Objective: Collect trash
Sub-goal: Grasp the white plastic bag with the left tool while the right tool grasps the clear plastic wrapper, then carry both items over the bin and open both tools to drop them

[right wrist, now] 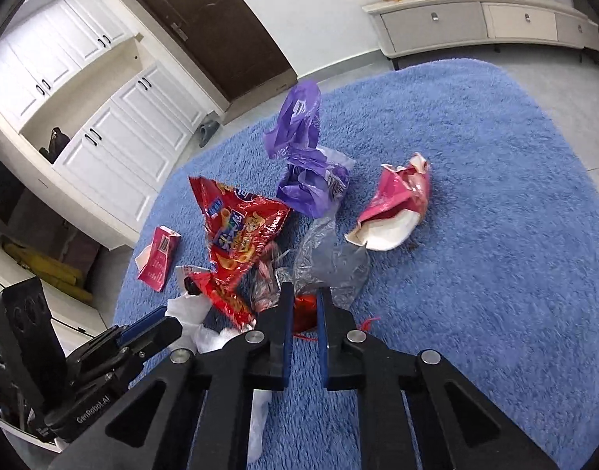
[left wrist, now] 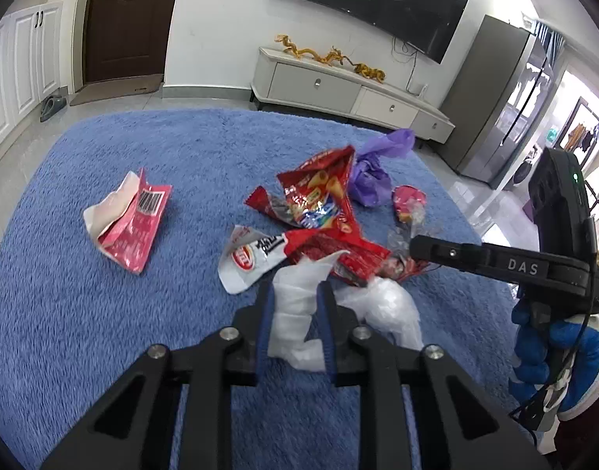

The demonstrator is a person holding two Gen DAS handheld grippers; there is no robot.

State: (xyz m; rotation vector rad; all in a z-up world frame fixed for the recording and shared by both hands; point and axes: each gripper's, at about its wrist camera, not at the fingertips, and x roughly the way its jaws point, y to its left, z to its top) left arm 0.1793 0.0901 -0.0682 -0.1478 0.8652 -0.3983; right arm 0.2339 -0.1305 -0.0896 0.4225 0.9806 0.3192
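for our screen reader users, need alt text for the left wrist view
The left hand-held gripper is shut on a white plastic bag above a blue rug strewn with red snack wrappers, while the right hand-held gripper reaches into the pile.

The rug (left wrist: 103, 333) is shaggy blue. On it lie a red snack bag (left wrist: 319, 196) printed with yellow and blue, a purple plastic bag (right wrist: 303, 164), a pink wrapper (left wrist: 131, 223) with a black-and-white barcode, and a white plastic bag (left wrist: 295, 313). Both grippers are black with blue finger pads (right wrist: 285, 337).
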